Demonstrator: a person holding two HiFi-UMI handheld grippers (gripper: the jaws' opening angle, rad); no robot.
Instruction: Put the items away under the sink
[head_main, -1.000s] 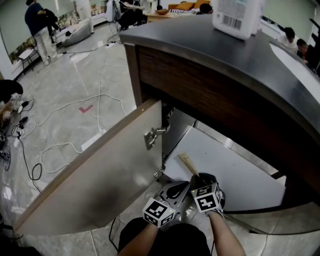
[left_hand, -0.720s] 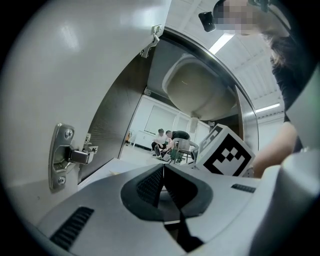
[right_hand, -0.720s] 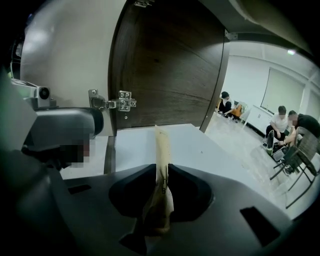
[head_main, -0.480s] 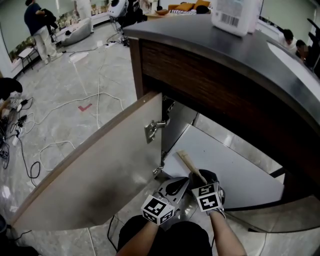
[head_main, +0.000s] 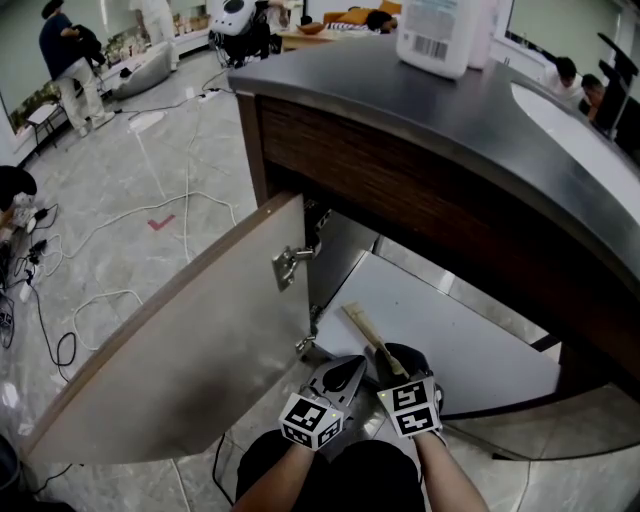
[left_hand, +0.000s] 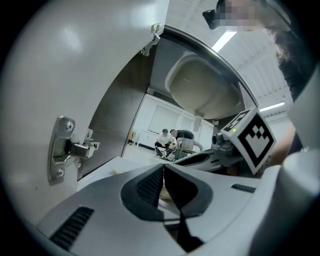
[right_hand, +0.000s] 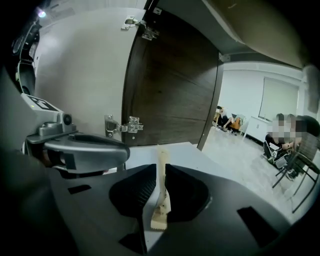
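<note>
My right gripper (right_hand: 161, 192) is shut on a pale wooden stick (right_hand: 162, 170), which points forward over the white floor of the cabinet (right_hand: 200, 160). In the head view the wooden stick (head_main: 360, 328) juts from the right gripper (head_main: 388, 356) at the cabinet mouth under the sink. Just left of it, my left gripper (head_main: 350, 368) has its jaws pressed together. The left gripper view shows the left gripper (left_hand: 164, 181) shut with nothing between its pads, and the right gripper's marker cube (left_hand: 250, 137) beside it.
The cabinet door (head_main: 190, 350) swings open to the left, with hinges (head_main: 286, 264) on its inner face. The underside of the sink basin (left_hand: 205, 90) hangs overhead. A white jug (head_main: 436, 35) stands on the dark counter (head_main: 480, 110). Cables (head_main: 110, 300) lie on the tiled floor.
The head view has shifted a little. Both grippers stay low at the cabinet mouth, and the right one still holds the wooden stick.
</note>
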